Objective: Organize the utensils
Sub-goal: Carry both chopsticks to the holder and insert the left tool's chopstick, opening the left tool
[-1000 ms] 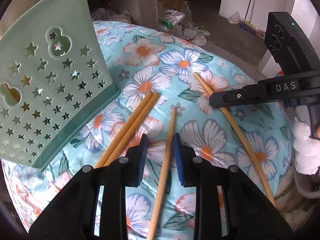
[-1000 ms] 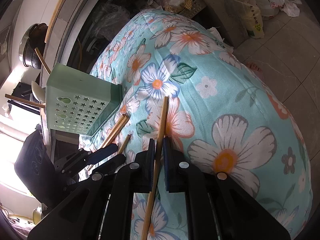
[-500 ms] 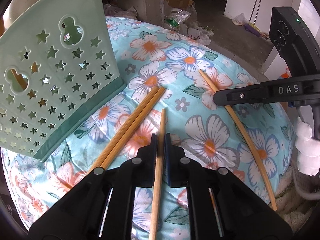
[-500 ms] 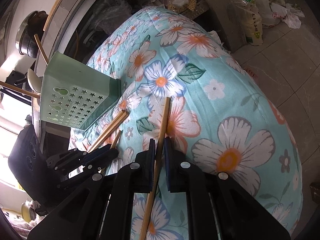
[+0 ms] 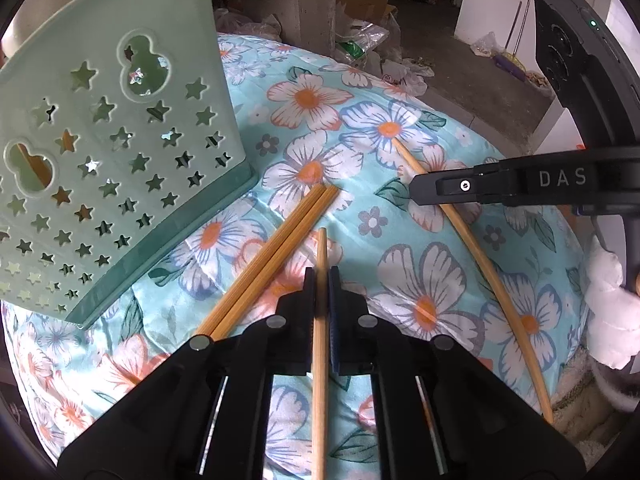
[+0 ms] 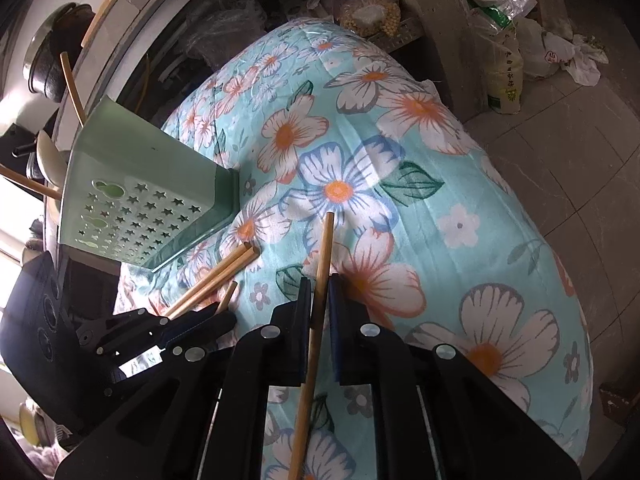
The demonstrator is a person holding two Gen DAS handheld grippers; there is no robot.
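Surface: floral cloth [image 5: 420, 280] over a rounded mound. Left gripper [image 5: 320, 280] pinches one chopstick [image 5: 320, 360]; right gripper [image 6: 320, 292] pinches another [image 6: 316, 320], probably bound for the green holder [image 5: 112, 152] at ten o'clock. Loose pair [image 5: 264, 264] lies beside.

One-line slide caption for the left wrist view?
Left gripper shut on one chopstick beside a loose pair and a green star-punched holder.
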